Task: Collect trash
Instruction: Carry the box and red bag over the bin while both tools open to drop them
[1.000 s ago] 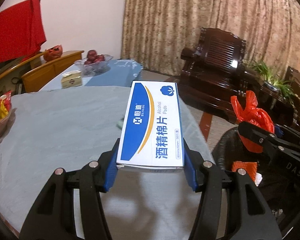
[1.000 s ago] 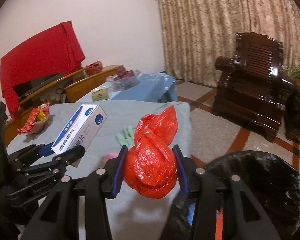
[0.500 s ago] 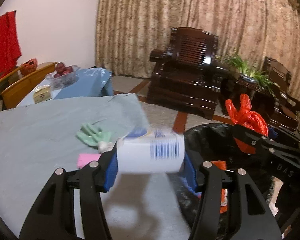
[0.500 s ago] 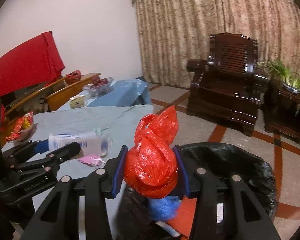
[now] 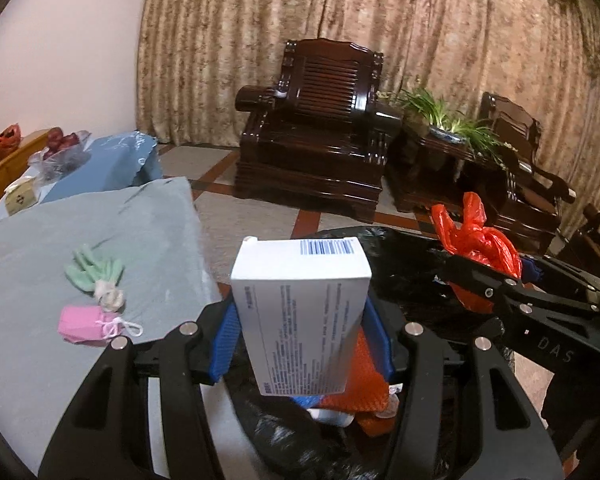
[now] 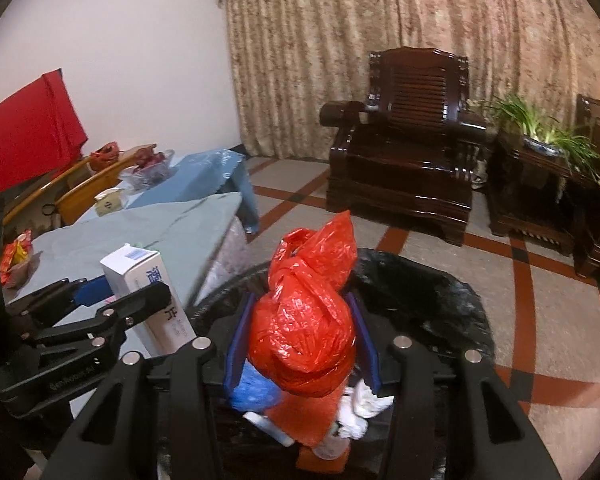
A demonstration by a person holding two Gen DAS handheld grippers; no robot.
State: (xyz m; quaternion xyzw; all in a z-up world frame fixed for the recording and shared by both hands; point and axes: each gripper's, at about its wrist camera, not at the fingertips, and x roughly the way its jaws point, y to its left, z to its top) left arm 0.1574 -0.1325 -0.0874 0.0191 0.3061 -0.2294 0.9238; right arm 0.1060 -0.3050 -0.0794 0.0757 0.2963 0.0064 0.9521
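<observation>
My left gripper (image 5: 302,340) is shut on a white box of alcohol pads (image 5: 300,312), its barcode end pointing away, held over the near rim of the black-lined trash bin (image 5: 404,264). The same box (image 6: 148,300) and left gripper (image 6: 112,300) show at the left of the right wrist view. My right gripper (image 6: 300,344) is shut on a knotted red plastic bag (image 6: 304,320), hanging over the bin's (image 6: 440,304) opening. Inside the bin lie orange mesh, a blue wad and white scraps. The red bag (image 5: 480,252) and right gripper (image 5: 496,276) appear at the right of the left wrist view.
A grey-covered table (image 5: 80,240) sits left of the bin with a green glove (image 5: 92,272), a white wad and a pink piece (image 5: 84,326) near its edge. A snack packet (image 6: 16,256) lies further left. Dark wooden armchairs (image 5: 320,152) and a potted plant (image 5: 448,124) stand behind.
Both grippers swung right from over the table to above the bin, carrying box and red bag. The box has rolled, so its white printed underside faces me instead of the blue label.
</observation>
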